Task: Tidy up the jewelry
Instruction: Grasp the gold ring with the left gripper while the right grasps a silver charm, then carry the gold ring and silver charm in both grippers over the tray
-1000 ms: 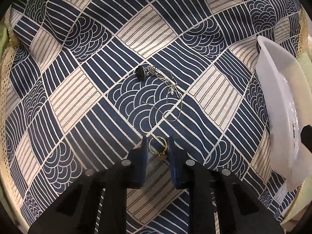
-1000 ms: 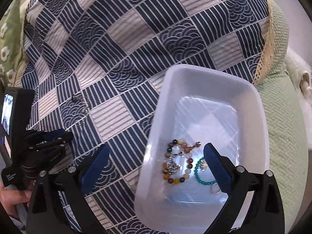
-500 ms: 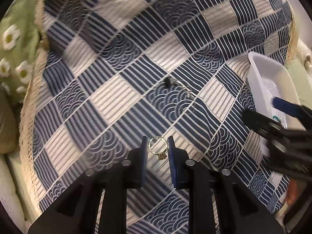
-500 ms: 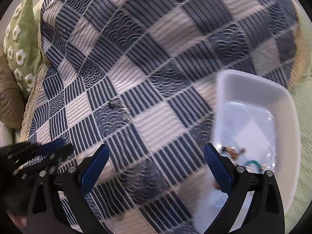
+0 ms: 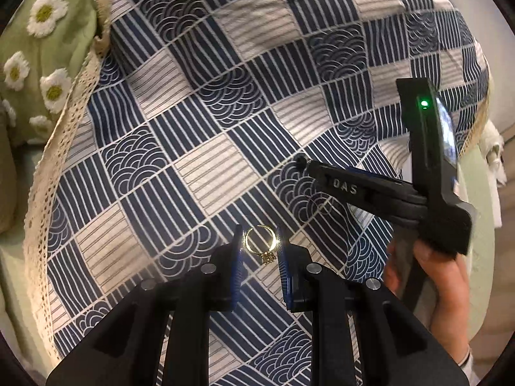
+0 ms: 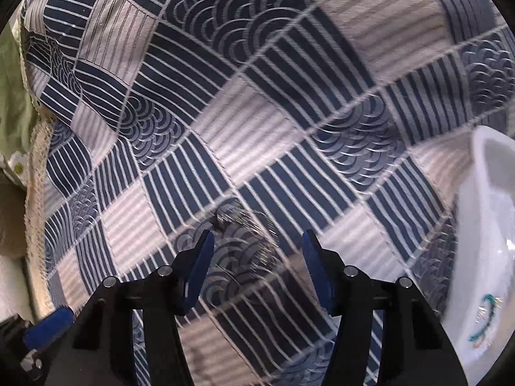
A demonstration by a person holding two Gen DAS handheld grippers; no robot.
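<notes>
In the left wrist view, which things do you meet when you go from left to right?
Green daisy cloth → lace edge → gold ring in the left gripper → right gripper → hand.

Blurred by motion in right wrist view: thin silver chain necklace with dark pendant (image 6: 239, 225), only smear of glints on navy-and-cream patchwork cloth (image 6: 257, 103); whether touched by blue pads, cannot tell. Cut off at right edge: white plastic tray (image 6: 482, 193), only one corner showing; turquoise bead bracelet (image 6: 486, 318) inside, smeared, beads indistinct. In left wrist view, same necklace mostly hidden behind black finger of right gripper (image 5: 351, 186). Tiny charm cluster on gold ring (image 5: 261, 245) too small to make out.
</notes>
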